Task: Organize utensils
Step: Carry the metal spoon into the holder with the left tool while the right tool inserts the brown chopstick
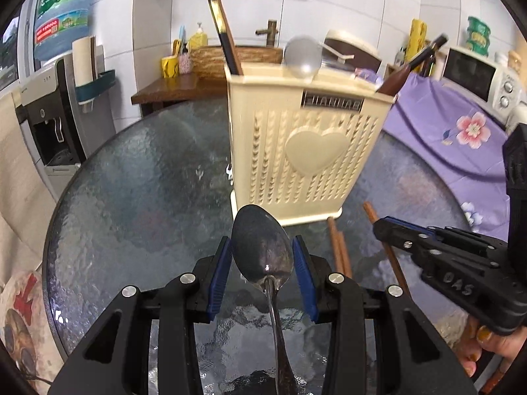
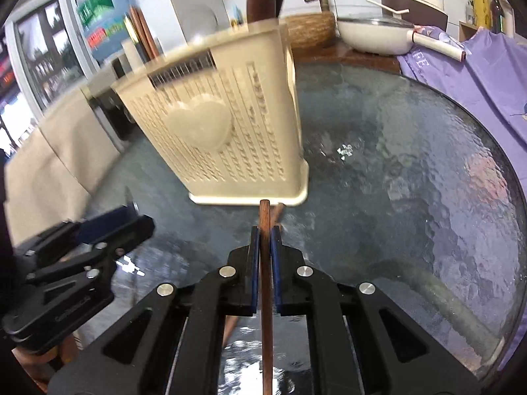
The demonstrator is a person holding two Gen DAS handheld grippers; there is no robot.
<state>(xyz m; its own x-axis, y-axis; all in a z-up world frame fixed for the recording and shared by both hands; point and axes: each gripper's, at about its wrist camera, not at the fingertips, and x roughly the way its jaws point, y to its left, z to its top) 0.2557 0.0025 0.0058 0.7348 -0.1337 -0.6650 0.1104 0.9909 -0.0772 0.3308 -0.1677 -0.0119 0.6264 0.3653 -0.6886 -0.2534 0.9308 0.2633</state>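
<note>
A cream plastic utensil holder (image 1: pixel 303 151) with a heart on its front stands on the round glass table (image 1: pixel 138 197); it also shows in the right wrist view (image 2: pixel 230 131). It holds chopsticks (image 1: pixel 225 33), a metal ladle (image 1: pixel 303 56) and a brown handle (image 1: pixel 411 65). My left gripper (image 1: pixel 262 256) is open around the bowl of a metal spoon (image 1: pixel 262 247) lying on the glass; the pads do not touch it. My right gripper (image 2: pixel 265 240) is shut on a brown chopstick (image 2: pixel 265 263) in front of the holder. Two more chopsticks (image 1: pixel 341 250) lie beside it.
A purple flowered cloth (image 1: pixel 444 138) covers the right side. A wooden counter (image 1: pixel 174 89) with cups, a basket and a pot stands behind the table. A water dispenser (image 1: pixel 56 98) is at the left, a microwave (image 1: pixel 477 79) at the right.
</note>
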